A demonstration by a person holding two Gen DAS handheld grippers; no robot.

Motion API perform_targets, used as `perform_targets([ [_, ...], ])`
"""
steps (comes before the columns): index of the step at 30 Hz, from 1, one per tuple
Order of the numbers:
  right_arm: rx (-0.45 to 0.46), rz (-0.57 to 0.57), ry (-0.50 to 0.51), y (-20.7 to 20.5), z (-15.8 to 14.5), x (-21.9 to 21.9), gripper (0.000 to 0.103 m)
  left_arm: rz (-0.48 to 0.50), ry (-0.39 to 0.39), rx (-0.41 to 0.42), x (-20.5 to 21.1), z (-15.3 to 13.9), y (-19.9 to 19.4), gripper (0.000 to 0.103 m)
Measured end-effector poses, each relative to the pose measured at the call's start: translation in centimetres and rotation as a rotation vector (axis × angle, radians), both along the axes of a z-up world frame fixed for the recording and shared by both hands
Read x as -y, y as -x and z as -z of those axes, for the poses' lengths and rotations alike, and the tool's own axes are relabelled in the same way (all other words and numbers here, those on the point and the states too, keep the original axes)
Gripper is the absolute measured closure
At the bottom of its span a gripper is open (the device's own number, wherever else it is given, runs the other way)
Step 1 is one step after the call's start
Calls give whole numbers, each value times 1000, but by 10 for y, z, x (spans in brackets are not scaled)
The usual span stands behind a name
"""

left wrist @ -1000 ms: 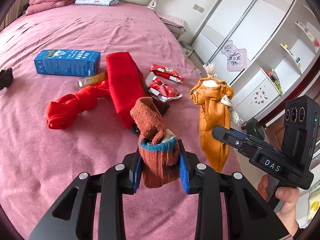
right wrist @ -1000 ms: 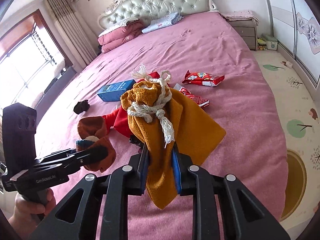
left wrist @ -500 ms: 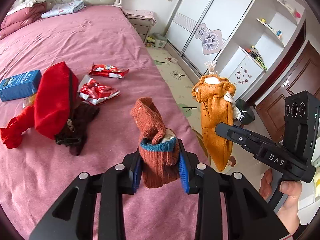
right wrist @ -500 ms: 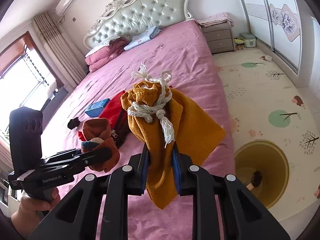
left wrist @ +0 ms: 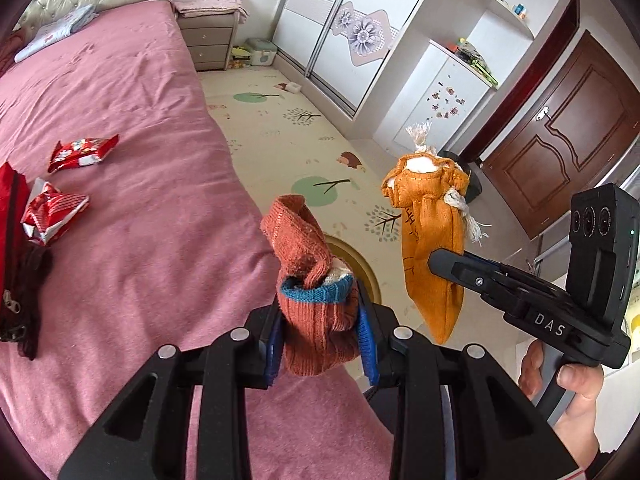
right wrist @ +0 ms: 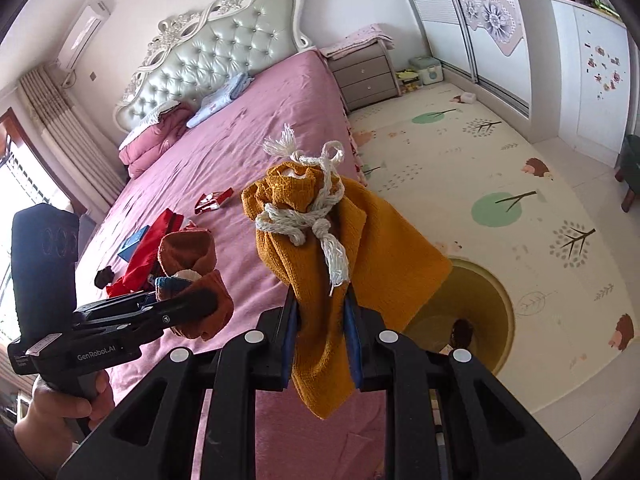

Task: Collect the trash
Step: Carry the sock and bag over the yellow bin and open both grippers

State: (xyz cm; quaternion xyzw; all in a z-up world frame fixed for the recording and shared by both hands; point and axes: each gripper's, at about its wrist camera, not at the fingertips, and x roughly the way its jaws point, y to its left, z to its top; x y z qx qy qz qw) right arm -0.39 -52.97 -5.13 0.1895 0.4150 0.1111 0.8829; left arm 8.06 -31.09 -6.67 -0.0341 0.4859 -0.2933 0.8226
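Left wrist view: the left gripper (left wrist: 322, 334) is clamped on a brown sock (left wrist: 314, 304) at the bed's (left wrist: 132, 128) side edge. Right wrist view: the right gripper (right wrist: 322, 336) squeezes a yellow pouch (right wrist: 340, 248). Next, I think both go over the yellow bin (right wrist: 472, 304) on the floor.

Both claws, left (left wrist: 324, 336) and right (right wrist: 322, 338), have swung off the bed (left wrist: 120, 200); the yellow bin (right wrist: 492, 320) now shows lower right.

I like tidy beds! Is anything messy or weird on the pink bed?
Yes. Two torn red snack wrappers lie loose on the pink bed, beside a heap of red clothes and a blue box. That litter looks out of place on a made bed.
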Motion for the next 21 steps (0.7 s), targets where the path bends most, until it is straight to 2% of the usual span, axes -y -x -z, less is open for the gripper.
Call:
perform_targets([
  [6, -41, 41, -7, 1, 18, 32, 82, 54, -12, -39, 37, 19, -10, 71],
  [11, -87, 74, -24, -1, 38, 53, 82, 90, -10, -107, 65, 43, -24, 71],
  [16, -107, 100, -35, -5, 48, 67, 82, 131, -31, -111, 90, 54, -28, 71],
  [18, -116, 109, -40, -7, 52, 72, 77, 147, -35, -105, 97, 57, -30, 71],
  [19, -122, 119, -51, -9, 55, 76, 74, 155, -43, -104, 100, 59, -32, 69],
  [20, -134, 128, -62, -10, 58, 80, 68, 157, -52, -108, 101, 60, -34, 61],
  [21, -141, 137, -72, -11, 60, 84, 63, 158, -61, -113, 103, 62, -36, 46],
])
